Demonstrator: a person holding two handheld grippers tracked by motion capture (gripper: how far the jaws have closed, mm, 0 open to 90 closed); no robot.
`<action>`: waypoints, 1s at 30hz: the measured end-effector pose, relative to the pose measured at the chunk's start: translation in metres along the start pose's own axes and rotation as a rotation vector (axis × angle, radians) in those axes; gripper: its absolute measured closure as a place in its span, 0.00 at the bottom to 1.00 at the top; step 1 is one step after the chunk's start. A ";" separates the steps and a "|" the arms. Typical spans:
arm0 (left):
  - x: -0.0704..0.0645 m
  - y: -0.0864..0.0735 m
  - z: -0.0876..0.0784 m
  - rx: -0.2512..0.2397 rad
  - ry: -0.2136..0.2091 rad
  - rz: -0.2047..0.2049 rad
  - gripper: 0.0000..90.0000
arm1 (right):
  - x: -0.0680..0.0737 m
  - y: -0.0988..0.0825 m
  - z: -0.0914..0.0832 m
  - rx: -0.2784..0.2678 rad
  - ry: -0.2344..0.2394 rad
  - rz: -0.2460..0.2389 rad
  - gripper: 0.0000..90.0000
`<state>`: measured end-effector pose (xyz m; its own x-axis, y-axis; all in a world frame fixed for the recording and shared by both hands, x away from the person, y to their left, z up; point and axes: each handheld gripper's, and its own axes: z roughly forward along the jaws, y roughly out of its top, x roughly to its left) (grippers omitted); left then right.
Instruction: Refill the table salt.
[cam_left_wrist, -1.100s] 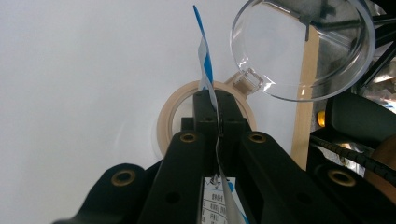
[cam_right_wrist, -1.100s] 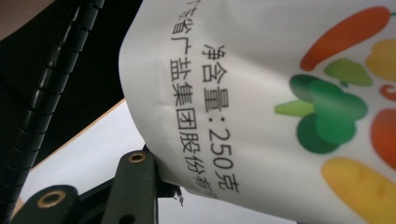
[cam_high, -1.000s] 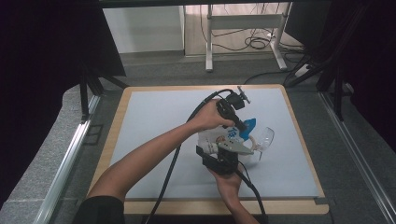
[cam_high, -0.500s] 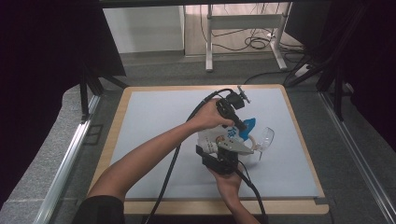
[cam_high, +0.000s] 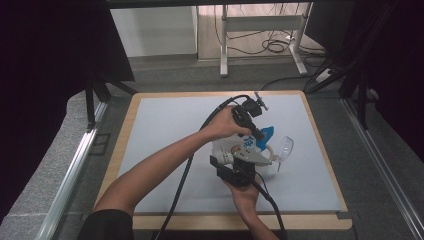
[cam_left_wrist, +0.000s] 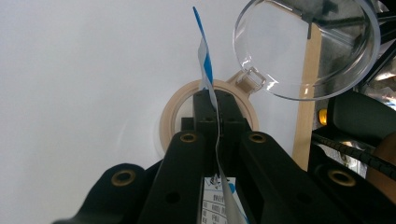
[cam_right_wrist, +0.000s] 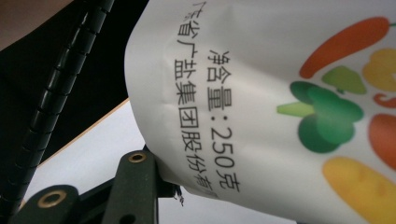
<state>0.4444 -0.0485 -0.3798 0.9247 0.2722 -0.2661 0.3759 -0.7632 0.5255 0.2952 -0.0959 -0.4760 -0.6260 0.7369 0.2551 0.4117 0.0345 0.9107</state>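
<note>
A white and blue bag (cam_high: 231, 146) printed with vegetables (cam_right_wrist: 327, 116) and black text hangs over the white mat between both grippers. My left gripper (cam_high: 260, 137) comes in from above and is shut on the bag's thin top edge (cam_left_wrist: 204, 60). Under it on the mat stands a beige round container (cam_left_wrist: 173, 106) with its clear hinged lid (cam_left_wrist: 303, 46) flipped open. My right gripper (cam_high: 243, 155) reaches up from the near side and is shut on the bag's lower body. One of its fingers (cam_right_wrist: 135, 184) presses the bag's side; the other is hidden behind the bag.
A white mat (cam_high: 165, 130) covers a wood-edged table (cam_high: 125, 130). The open container (cam_high: 268, 153) and its lid (cam_high: 284, 148) sit right of centre. Black cables trail from both grippers toward the near edge. A desk frame and cords stand on the floor beyond the table.
</note>
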 end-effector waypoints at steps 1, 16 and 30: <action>0.000 0.000 0.000 0.000 0.001 0.000 1.00 | 0.000 0.000 0.000 -0.001 0.000 0.000 0.64; 0.000 0.000 0.000 0.002 0.001 0.000 1.00 | 0.000 0.000 0.000 -0.003 0.002 -0.007 0.64; 0.000 0.000 -0.002 -0.001 0.002 -0.004 1.00 | 0.001 0.001 -0.001 -0.005 -0.001 -0.015 0.64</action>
<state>0.4444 -0.0478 -0.3785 0.9234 0.2762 -0.2664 0.3794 -0.7617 0.5253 0.2944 -0.0959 -0.4747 -0.6318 0.7368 0.2408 0.3986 0.0424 0.9161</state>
